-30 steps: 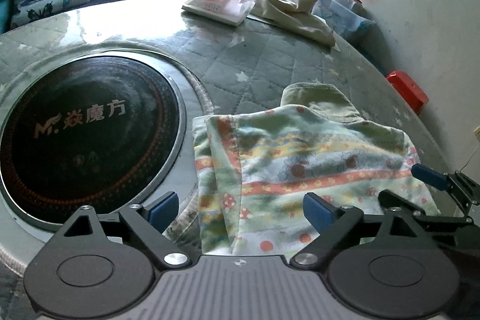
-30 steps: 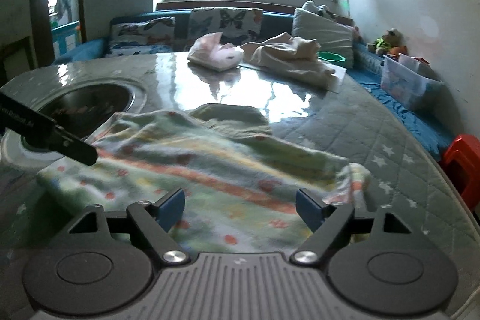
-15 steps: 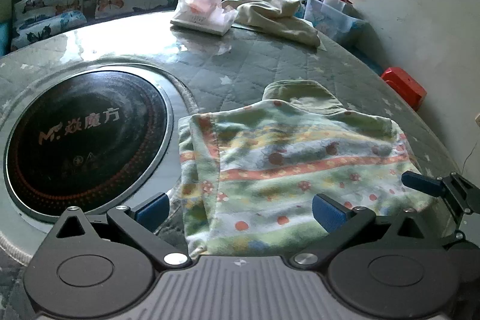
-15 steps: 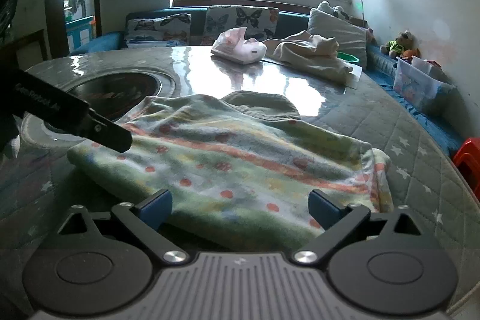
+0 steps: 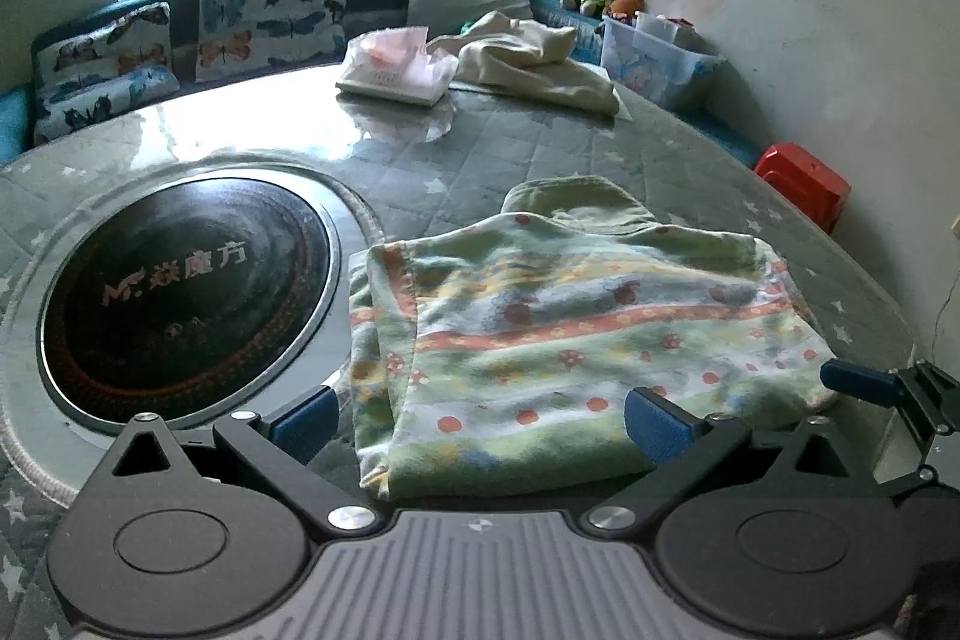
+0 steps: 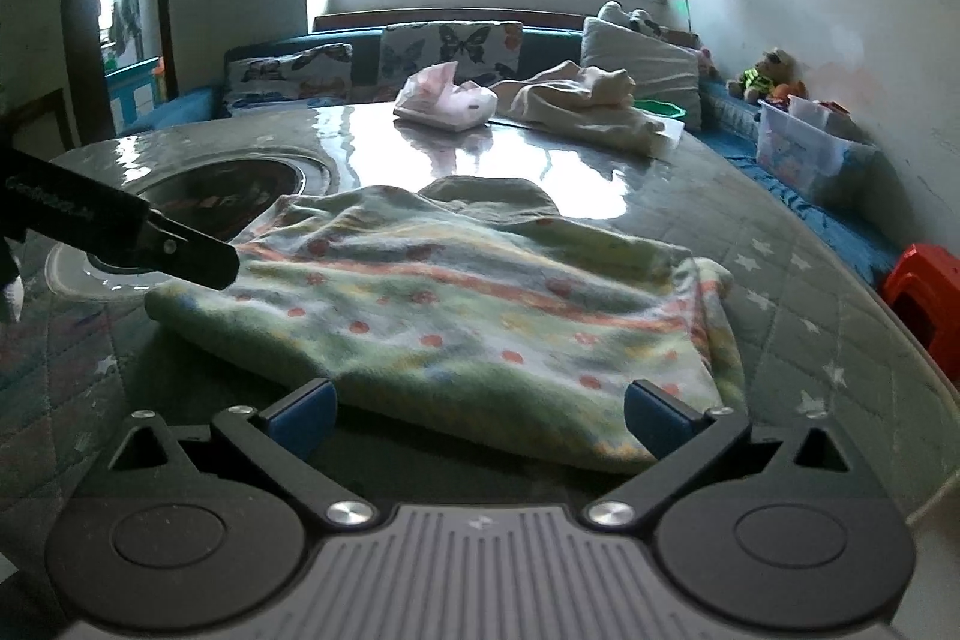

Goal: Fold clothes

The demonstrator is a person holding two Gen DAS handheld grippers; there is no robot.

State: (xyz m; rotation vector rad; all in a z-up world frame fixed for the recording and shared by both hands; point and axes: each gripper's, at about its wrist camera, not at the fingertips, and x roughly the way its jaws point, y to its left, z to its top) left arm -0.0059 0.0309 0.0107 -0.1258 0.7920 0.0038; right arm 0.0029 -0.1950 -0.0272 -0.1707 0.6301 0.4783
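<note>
Bare counter between folded garment and far clutter: tissue pack, cream cloth. Round cooktop just left of garment; wall right.

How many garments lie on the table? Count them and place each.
2. The patterned garment lies folded at the near edge, by the cooktop. The cream garment is bunched at the far side, beside the tissue pack. Others may be hidden.
</note>
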